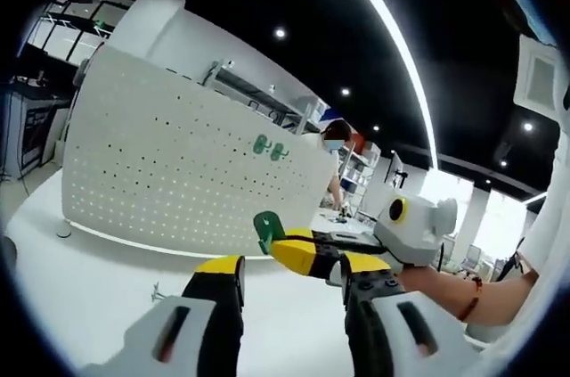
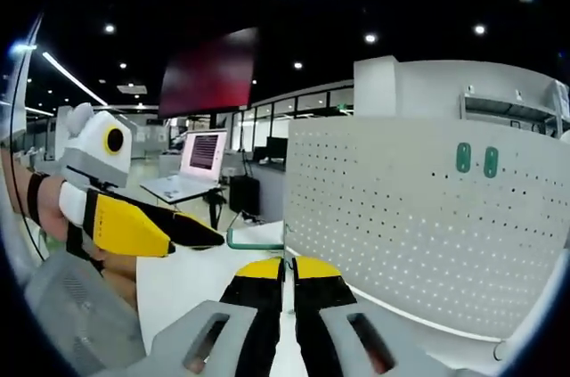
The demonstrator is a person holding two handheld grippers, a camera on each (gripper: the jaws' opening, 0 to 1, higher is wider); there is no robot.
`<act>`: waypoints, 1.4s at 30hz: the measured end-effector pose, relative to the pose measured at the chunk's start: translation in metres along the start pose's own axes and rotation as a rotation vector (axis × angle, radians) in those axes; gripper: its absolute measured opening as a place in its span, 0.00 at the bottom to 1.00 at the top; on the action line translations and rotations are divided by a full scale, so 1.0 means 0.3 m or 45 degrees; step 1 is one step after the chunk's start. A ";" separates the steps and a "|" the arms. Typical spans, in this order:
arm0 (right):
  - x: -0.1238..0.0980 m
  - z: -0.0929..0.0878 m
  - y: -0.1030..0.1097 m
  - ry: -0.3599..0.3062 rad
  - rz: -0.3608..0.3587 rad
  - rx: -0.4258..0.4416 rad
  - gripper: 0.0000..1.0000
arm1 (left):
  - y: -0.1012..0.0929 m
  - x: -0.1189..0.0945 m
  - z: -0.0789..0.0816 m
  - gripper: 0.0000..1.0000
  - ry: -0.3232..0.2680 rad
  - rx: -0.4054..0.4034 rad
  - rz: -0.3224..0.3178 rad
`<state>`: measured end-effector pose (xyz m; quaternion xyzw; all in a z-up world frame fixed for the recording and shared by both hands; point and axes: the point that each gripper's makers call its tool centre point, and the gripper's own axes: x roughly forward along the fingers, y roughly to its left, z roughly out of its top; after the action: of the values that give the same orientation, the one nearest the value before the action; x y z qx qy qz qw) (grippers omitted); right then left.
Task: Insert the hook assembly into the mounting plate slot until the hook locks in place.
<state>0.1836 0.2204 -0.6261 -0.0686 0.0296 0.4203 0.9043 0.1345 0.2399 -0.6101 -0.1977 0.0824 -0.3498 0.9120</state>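
Note:
A white pegboard mounting plate [image 1: 169, 172] stands upright on the white table, and two green hooks [image 1: 270, 147] are mounted on its face. My left gripper [image 1: 294, 266] is open, with nothing between its yellow-and-black fingers. The right gripper [image 1: 276, 248] reaches in from the right, shut on a green hook [image 1: 266, 229] that it holds in front of the plate's lower edge. In the right gripper view, my right gripper [image 2: 288, 261] has its jaws almost together. The plate [image 2: 401, 217] is on the right with the mounted hooks [image 2: 476, 159] high on it. The left gripper [image 2: 209, 236] points in from the left.
The white table [image 1: 98, 288] stretches in front of the plate. An open laptop [image 2: 200, 163] sits on a desk behind it. A person [image 1: 334, 141] stands beyond the plate's far end. Shelving [image 1: 36, 118] stands at the left.

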 end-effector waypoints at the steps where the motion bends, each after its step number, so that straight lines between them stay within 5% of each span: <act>1: -0.001 0.001 0.002 -0.004 0.002 0.001 0.02 | 0.000 0.001 0.001 0.43 -0.002 -0.005 -0.002; 17: 0.009 0.058 0.088 -0.101 0.097 -0.004 0.02 | -0.004 0.005 0.027 0.33 -0.074 -0.115 -0.031; 30: 0.007 0.075 0.102 -0.140 0.099 0.039 0.02 | 0.024 0.001 0.054 0.14 -0.136 -0.213 -0.008; 42: 0.003 0.075 0.103 -0.155 0.094 0.053 0.02 | 0.036 0.001 0.055 0.07 -0.148 -0.240 0.005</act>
<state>0.1604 0.2441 -0.6069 -0.0228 -0.0141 0.4559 0.8896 0.1460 0.2521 -0.5996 -0.3025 0.0623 -0.3267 0.8932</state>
